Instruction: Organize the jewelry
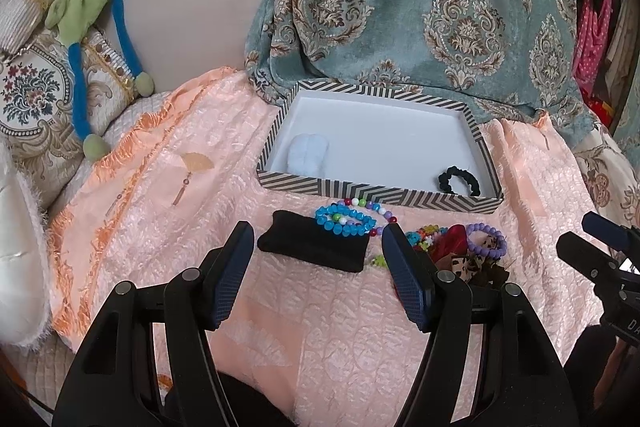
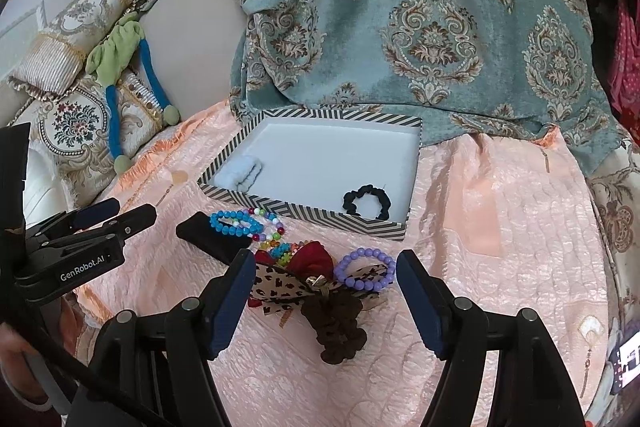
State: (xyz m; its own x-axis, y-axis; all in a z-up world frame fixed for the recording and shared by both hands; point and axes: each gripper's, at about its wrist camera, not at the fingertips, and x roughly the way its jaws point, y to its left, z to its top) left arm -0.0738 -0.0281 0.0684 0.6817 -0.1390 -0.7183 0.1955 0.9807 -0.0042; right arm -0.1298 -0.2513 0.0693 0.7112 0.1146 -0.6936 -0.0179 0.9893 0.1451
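A striped box (image 1: 376,193) (image 2: 304,213) lies open on the peach cloth. Inside it are a black scrunchie (image 1: 458,181) (image 2: 366,201) and a pale blue fluffy piece (image 1: 308,153) (image 2: 240,171). In front of the box, a blue bead bracelet (image 1: 346,221) (image 2: 236,223) rests on a black pad (image 1: 312,251) (image 2: 200,237). My left gripper (image 1: 318,239) is open just short of that pad and holds nothing. My right gripper (image 2: 325,263) is open over a pile: a purple bracelet (image 2: 364,269) (image 1: 486,241), a leopard bow (image 2: 276,287) and a brown scrunchie (image 2: 338,323).
A teal patterned throw (image 1: 420,7) hangs right behind the box. Embroidered cushions (image 1: 32,95) and a green and blue plush toy (image 1: 80,39) are piled at the left. A mixed-colour bead strand (image 1: 372,205) lies between the box and the pad. The peach quilted cloth (image 2: 500,247) stretches to the right.
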